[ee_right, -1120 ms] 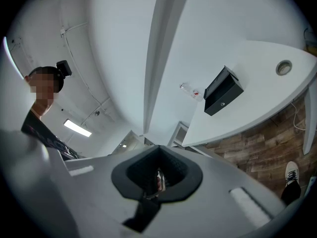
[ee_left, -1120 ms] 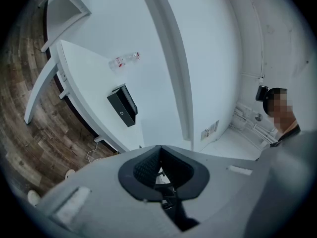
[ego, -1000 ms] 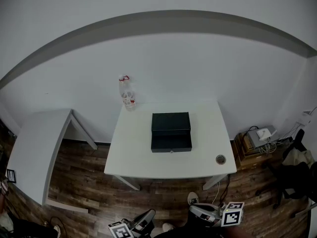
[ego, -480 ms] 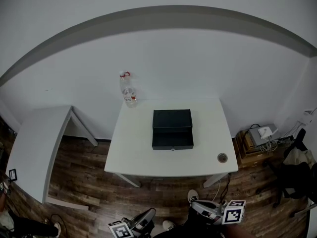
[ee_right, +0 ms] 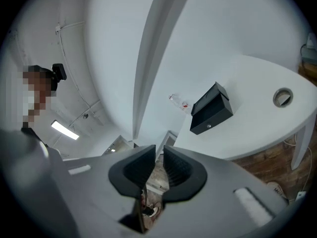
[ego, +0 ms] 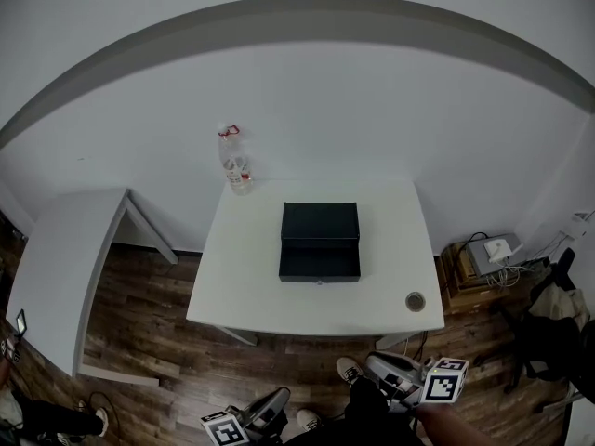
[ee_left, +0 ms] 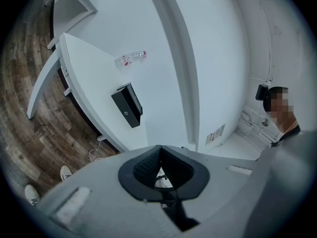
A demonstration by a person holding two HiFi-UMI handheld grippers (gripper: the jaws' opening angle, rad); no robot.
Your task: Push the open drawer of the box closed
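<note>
The black box [ego: 320, 221] sits mid-table on the white table [ego: 242, 286], and its drawer [ego: 319, 268] is pulled out toward me with a small knob on the front. Both grippers hang low at the bottom edge of the head view, well short of the table. My left gripper [ego: 279, 402] is shut with nothing in it; in its own view the left gripper [ee_left: 160, 148] has the box [ee_left: 128, 104] far ahead. My right gripper [ego: 381, 368] has just been opening, a narrow gap and nothing between the jaws. From the right gripper [ee_right: 159, 148] the box [ee_right: 211, 109] lies far off.
A clear plastic bottle [ego: 234, 161] stands at the table's far left corner. A small round object [ego: 415, 301] lies near the front right corner. A second white table [ego: 56, 277] stands at the left. A crate with a white device [ego: 485, 254] is on the floor at the right.
My right gripper has shifted forward and slightly right, and its marker cube sits higher in the head view. The table has come a little closer. The left gripper has stayed put.
</note>
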